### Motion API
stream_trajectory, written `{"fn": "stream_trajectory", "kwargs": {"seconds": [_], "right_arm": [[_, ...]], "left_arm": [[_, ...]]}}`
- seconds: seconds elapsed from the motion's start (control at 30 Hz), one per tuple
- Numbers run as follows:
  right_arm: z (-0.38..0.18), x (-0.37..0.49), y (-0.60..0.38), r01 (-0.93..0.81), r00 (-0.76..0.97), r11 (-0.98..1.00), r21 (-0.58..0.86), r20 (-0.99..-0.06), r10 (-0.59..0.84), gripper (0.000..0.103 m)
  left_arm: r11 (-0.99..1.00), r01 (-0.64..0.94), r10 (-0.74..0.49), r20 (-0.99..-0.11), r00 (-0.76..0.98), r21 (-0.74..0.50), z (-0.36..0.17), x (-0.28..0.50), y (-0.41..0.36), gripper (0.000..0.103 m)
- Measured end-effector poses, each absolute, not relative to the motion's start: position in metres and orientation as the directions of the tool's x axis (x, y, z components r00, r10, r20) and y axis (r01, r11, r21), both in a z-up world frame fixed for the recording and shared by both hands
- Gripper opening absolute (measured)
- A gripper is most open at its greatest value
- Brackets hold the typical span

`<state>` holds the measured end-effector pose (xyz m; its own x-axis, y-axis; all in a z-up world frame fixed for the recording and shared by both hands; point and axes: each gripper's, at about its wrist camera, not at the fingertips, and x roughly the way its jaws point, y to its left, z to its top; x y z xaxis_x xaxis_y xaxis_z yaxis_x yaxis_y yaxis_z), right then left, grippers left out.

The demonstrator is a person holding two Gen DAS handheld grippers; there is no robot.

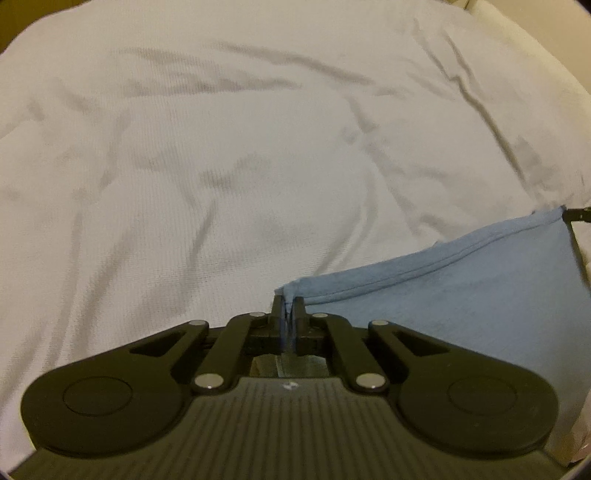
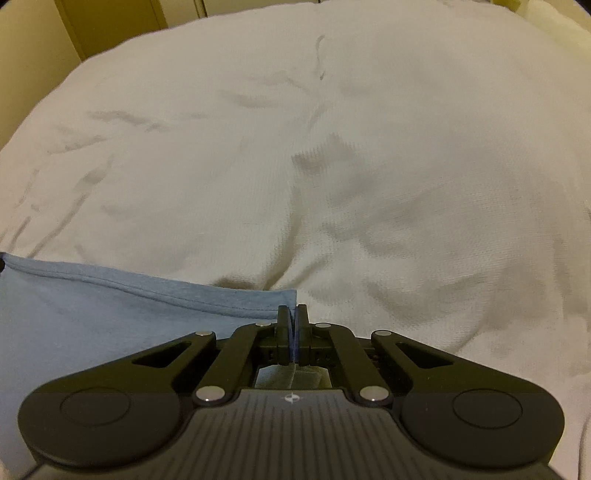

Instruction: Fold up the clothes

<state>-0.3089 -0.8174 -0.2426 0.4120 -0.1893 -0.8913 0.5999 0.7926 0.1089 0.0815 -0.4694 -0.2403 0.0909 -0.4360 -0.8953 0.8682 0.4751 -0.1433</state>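
Observation:
A light blue garment [image 1: 461,291] with a stitched hem hangs stretched between my two grippers above a white bed sheet [image 1: 221,166]. My left gripper [image 1: 289,301] is shut on the garment's left corner, with blue cloth pinched between its black fingers. In the right wrist view the same blue garment [image 2: 92,317] fills the lower left, and my right gripper [image 2: 292,310] is shut on its right corner. At the far right edge of the left wrist view a black piece of the other gripper shows at the garment's far corner. The garment's lower part is hidden below both frames.
The wrinkled white sheet [image 2: 332,166] covers the bed ahead of both grippers. A brown wooden cabinet or door [image 2: 110,22] and a beige wall [image 2: 29,55] stand beyond the bed's far left edge. A cream pillow or bedding [image 1: 535,33] lies at the far right.

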Motion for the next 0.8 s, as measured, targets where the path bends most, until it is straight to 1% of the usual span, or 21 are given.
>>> {"fn": "stream_trajectory", "kwargs": {"seconds": [0.1,0.13,0.2,0.23,0.33,0.47,0.6,0.7,0.8], "right_arm": [[-0.259,-0.306,-0.822,0.603,0.382,0.79,0.112,-0.91,-0.163,0.0],[-0.263,-0.305,-0.824,0.604,0.372,0.789,0.113,-0.915,-0.154,0.0],[-0.265,-0.305,-0.823,0.607,0.353,0.79,0.09,-0.921,-0.166,0.002],[-0.264,-0.305,-0.822,0.611,0.342,0.788,0.074,-0.923,-0.178,0.009],[-0.252,-0.309,-0.815,0.624,0.304,0.782,0.002,-0.922,-0.24,0.021],[-0.229,-0.318,-0.788,0.604,0.301,0.796,-0.046,-0.911,-0.281,0.023],[-0.21,-0.324,-0.736,0.519,0.346,0.854,-0.038,-0.904,-0.25,0.023],[-0.205,-0.326,-0.687,0.44,0.364,0.898,-0.027,-0.908,-0.206,0.026],[-0.205,-0.334,-0.641,0.374,0.356,0.927,-0.008,-0.922,-0.152,0.028]], "left_arm": [[0.501,0.852,-0.409,-0.909,0.076,-0.154,-0.256,0.086,-0.47,0.003],[0.516,0.842,-0.402,-0.913,0.072,-0.16,-0.261,0.089,-0.47,0.008],[0.553,0.815,-0.391,-0.918,0.073,-0.171,-0.266,0.093,-0.468,0.014],[0.566,0.807,-0.391,-0.916,0.083,-0.169,-0.265,0.094,-0.466,0.017],[0.595,0.79,-0.399,-0.908,0.128,-0.151,-0.254,0.096,-0.455,0.02],[0.625,0.769,-0.416,-0.891,0.183,-0.135,-0.229,0.094,-0.426,0.02],[0.61,0.781,-0.417,-0.893,0.172,-0.135,-0.207,0.072,-0.387,0.024],[0.592,0.785,-0.415,-0.904,0.099,-0.185,-0.202,0.044,-0.352,0.03],[0.597,0.75,-0.424,-0.906,-0.006,-0.285,-0.205,0.013,-0.318,0.035]]}}
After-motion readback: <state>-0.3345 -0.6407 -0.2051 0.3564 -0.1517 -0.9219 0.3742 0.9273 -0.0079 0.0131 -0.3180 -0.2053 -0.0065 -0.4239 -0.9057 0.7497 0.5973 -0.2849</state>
